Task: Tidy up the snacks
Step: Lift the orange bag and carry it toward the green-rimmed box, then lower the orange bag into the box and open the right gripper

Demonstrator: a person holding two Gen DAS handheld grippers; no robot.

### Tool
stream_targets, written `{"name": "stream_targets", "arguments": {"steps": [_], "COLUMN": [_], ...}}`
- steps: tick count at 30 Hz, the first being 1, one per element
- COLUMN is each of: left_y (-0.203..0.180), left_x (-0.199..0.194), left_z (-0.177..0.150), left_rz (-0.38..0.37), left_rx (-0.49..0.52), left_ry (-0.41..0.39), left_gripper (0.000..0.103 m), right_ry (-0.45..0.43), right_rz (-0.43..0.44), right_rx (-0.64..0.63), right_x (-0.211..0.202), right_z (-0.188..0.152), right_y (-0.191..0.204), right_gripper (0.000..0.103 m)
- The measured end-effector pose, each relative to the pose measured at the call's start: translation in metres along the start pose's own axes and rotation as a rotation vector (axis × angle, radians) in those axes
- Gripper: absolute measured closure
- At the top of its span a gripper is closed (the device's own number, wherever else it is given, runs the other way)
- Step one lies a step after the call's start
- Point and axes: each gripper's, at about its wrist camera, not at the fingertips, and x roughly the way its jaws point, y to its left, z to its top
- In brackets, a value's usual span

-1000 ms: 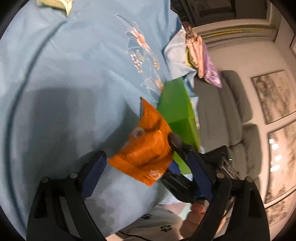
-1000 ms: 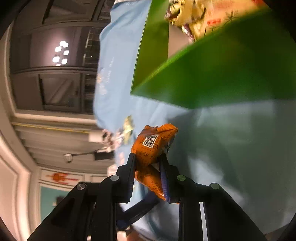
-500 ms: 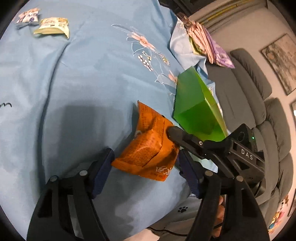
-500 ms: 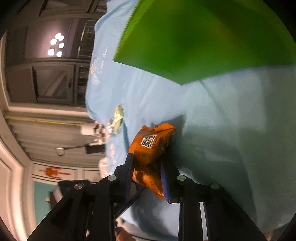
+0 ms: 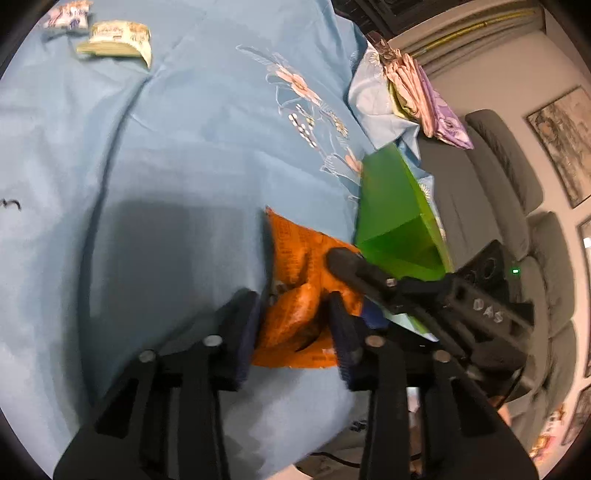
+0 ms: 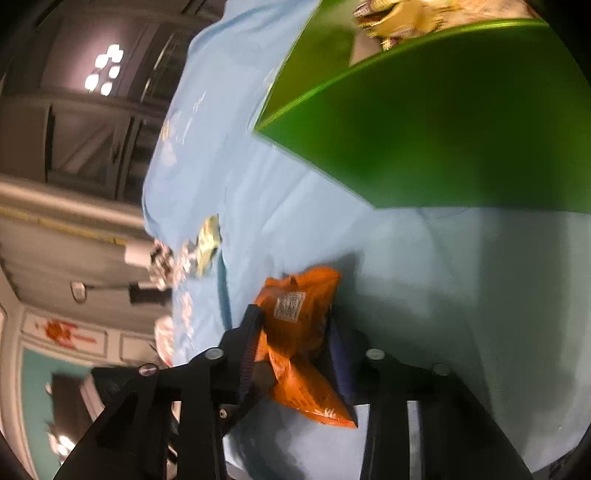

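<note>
An orange snack bag (image 5: 295,266) is held just above the light blue cloth (image 5: 184,147), beside a green box (image 5: 391,206). My left gripper (image 5: 293,314) is closing on the bag's near end, and its pads touch both sides. A finger of my right gripper (image 5: 354,269) comes in from the right and lies on the bag. In the right wrist view, my right gripper (image 6: 293,325) is shut on the same orange bag (image 6: 295,314), QR label up. The green box (image 6: 443,129) stands just beyond it, with snack packets (image 6: 406,22) inside.
A pale yellow packet (image 5: 114,44) and a white-purple packet (image 5: 66,18) lie at the far left of the cloth. Folded fabrics (image 5: 410,85) are stacked at the far edge. A grey sofa (image 5: 498,177) stands to the right of the table.
My left jaws have gone from wide open to closed against the orange bag. The right gripper stayed shut on the bag and shifted slightly, and the green box fills more of its view.
</note>
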Motion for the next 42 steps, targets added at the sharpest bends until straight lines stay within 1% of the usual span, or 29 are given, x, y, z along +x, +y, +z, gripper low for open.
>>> {"name": "stream_targets", "arguments": {"steps": [1, 3, 4, 6, 9, 11, 14, 17, 23, 26, 29, 31, 33, 36, 40, 42], "left_y": [-0.002, -0.012, -0.018, -0.026, -0.030, -0.037, -0.055, -0.076, -0.124, -0.150, -0.174, -0.184, -0.196, -0.207, -0.214, -0.218], "left_x": [-0.001, -0.007, -0.009, -0.011, -0.016, -0.020, -0.023, -0.023, -0.015, -0.001, 0.027, 0.042, 0.061, 0.082, 0.103, 0.114], "left_z": [0.000, -0.003, -0.004, -0.005, -0.002, 0.000, 0.004, 0.011, 0.028, 0.036, 0.050, 0.056, 0.060, 0.061, 0.064, 0.067], "left_rz": [0.009, 0.052, 0.072, 0.095, 0.081, 0.075, 0.084, 0.085, 0.057, 0.046, 0.032, 0.034, 0.046, 0.060, 0.104, 0.133], "left_rx": [0.011, 0.068, 0.096, 0.127, 0.127, 0.145, 0.201, 0.256, 0.357, 0.413, 0.449, 0.465, 0.495, 0.530, 0.554, 0.574], "left_ry": [-0.002, -0.024, -0.035, -0.042, -0.044, -0.052, -0.068, -0.081, -0.093, -0.089, -0.039, -0.011, 0.025, 0.054, 0.076, 0.078], "left_gripper": [0.069, 0.072, 0.074, 0.076, 0.076, 0.076, 0.076, 0.076, 0.076, 0.076, 0.076, 0.076, 0.076, 0.078, 0.080, 0.084], "right_ry": [-0.003, 0.001, 0.004, 0.001, -0.016, -0.025, -0.057, -0.110, -0.194, -0.240, -0.276, -0.295, -0.308, -0.327, -0.338, -0.338], "right_rz": [-0.004, 0.005, 0.011, 0.015, 0.030, 0.043, 0.038, 0.023, 0.045, 0.032, -0.006, -0.022, -0.040, -0.070, -0.077, -0.104], "right_rx": [-0.002, 0.007, 0.002, -0.010, -0.031, -0.039, -0.077, -0.121, -0.136, -0.136, -0.117, -0.082, -0.058, -0.035, 0.004, 0.010], "right_x": [-0.002, -0.004, -0.005, -0.008, -0.020, -0.024, -0.038, -0.059, -0.096, -0.117, -0.133, -0.144, -0.147, -0.152, -0.153, -0.151], "right_z": [0.000, -0.001, -0.001, -0.001, -0.002, -0.001, 0.002, 0.008, 0.030, 0.044, 0.062, 0.075, 0.083, 0.092, 0.098, 0.102], "right_y": [0.000, -0.003, -0.003, -0.001, 0.004, 0.008, 0.018, 0.029, 0.033, 0.031, 0.023, 0.010, 0.002, -0.012, -0.030, -0.035], "right_gripper": [0.073, 0.075, 0.075, 0.076, 0.076, 0.076, 0.076, 0.076, 0.076, 0.076, 0.076, 0.076, 0.076, 0.076, 0.076, 0.076]}}
